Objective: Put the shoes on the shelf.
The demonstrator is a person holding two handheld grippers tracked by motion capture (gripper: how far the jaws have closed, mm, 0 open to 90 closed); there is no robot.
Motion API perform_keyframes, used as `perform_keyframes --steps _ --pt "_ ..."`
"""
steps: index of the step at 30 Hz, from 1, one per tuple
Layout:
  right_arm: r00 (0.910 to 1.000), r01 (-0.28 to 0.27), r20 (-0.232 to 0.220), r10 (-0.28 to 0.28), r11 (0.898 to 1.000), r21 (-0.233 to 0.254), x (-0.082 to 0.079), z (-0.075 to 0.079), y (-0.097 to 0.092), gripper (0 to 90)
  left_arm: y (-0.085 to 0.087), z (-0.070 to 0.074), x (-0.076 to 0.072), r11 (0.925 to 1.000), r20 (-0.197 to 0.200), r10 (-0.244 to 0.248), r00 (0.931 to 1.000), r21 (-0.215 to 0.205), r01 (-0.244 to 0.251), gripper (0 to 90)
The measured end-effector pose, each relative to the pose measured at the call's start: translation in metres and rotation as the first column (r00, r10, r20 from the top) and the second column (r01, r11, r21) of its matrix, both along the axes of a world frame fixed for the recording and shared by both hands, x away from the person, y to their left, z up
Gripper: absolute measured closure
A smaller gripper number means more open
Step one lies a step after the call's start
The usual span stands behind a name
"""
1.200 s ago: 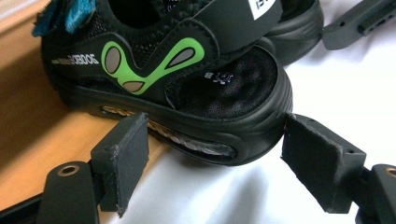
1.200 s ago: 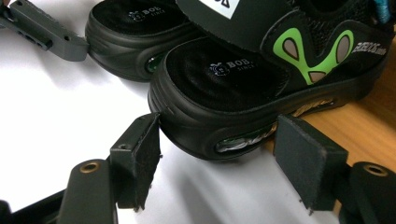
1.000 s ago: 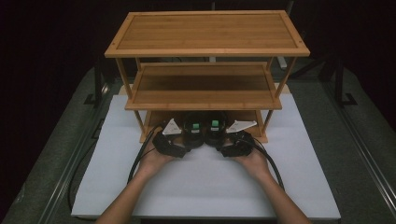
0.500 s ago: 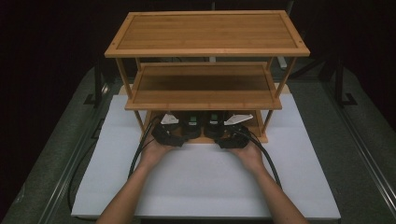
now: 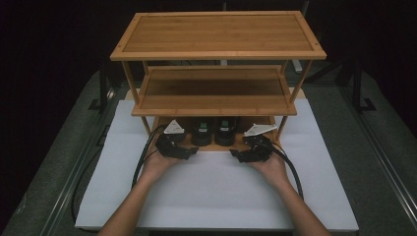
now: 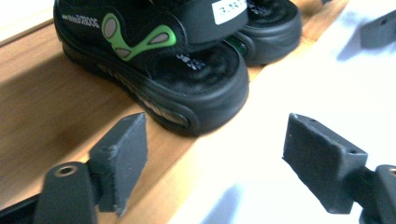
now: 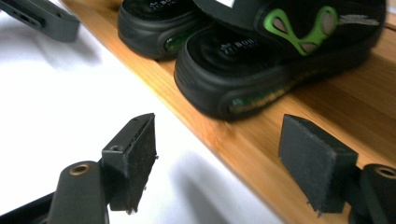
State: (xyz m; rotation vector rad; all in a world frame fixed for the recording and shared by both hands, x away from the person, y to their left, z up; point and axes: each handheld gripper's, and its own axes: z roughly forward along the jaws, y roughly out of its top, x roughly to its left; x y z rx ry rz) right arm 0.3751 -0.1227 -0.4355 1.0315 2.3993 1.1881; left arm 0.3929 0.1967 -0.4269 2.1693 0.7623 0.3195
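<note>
Now both grippers sit at the front edge of the rack's (image 5: 216,105) bottom shelf (image 6: 56,112), on the white sheet (image 5: 211,191) covering the desk. Two black sandals with green marks stand side by side on that shelf, toes toward the person. The left sandal (image 5: 202,132) lies just ahead of the left gripper (image 6: 215,158), its toe overhanging the shelf's front edge and sitting beyond the fingers (image 6: 123,154), not between them. The right sandal (image 5: 226,131) lies just ahead of the right gripper (image 7: 217,158), likewise clear of its fingers (image 7: 135,154). Both grippers stand wide open and hold nothing; each has just been opening a little further, with only shelf edge and sheet between the fingers. From above, the left gripper is at the shelf's left front, the right gripper at its right front, the sandals between them. The rack's middle and top shelves are above
</note>
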Motion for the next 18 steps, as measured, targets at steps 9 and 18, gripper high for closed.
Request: perform_keyframes --steps 9,18 --pt "0.9998 0.021 -0.004 -0.021 1.0 0.015 -0.023 0.006 -0.03 15.0 0.019 0.008 -0.026 1.0 0.001 -0.003 1.0 0.008 0.003 13.5" --pt "0.9977 0.066 -0.015 -0.066 0.998 0.001 -0.048 0.01 -0.058 5.0 0.046 0.008 -0.055 0.9997 -0.013 0.013 0.9998 0.019 -0.012 2.3"
